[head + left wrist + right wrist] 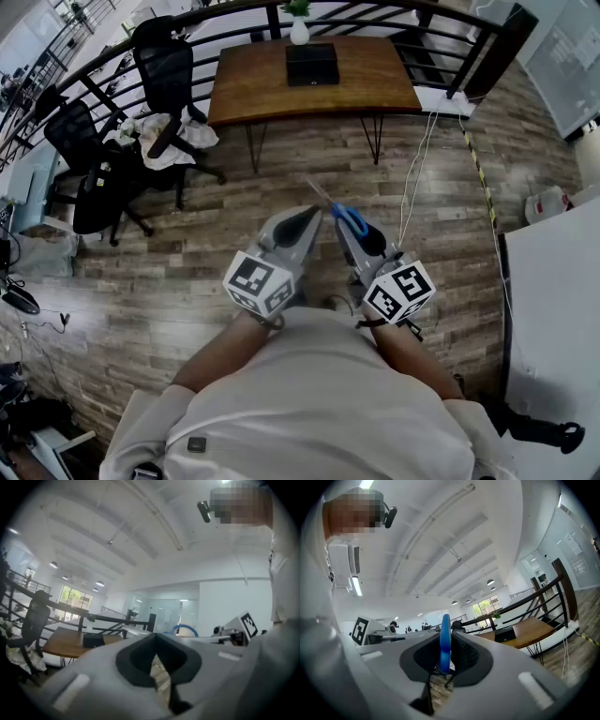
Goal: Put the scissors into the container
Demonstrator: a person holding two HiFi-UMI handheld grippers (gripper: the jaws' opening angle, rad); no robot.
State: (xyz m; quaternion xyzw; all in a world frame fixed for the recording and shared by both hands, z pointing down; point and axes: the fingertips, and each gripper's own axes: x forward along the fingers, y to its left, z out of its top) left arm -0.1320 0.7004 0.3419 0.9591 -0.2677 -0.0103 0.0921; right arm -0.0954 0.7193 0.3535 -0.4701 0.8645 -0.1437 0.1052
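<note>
The scissors (349, 217) have a blue handle and thin metal blades that stick out up and to the left. My right gripper (357, 228) is shut on the handle; in the right gripper view the blue loop (445, 644) stands upright between the dark pads. My left gripper (304, 219) is beside it, shut with nothing in it, its tips meeting (156, 636). The blue loop (185, 629) also shows in the left gripper view. Both grippers are held level, close to the person's chest. A black box (312, 64) sits on a wooden table (375, 80) far ahead.
Two black office chairs (164, 75) with cloths stand at the left by a curved black railing (84, 84). A white vase (299, 31) stands behind the box. A white cable (412, 178) runs over the wooden floor. A white table edge (548, 309) is at the right.
</note>
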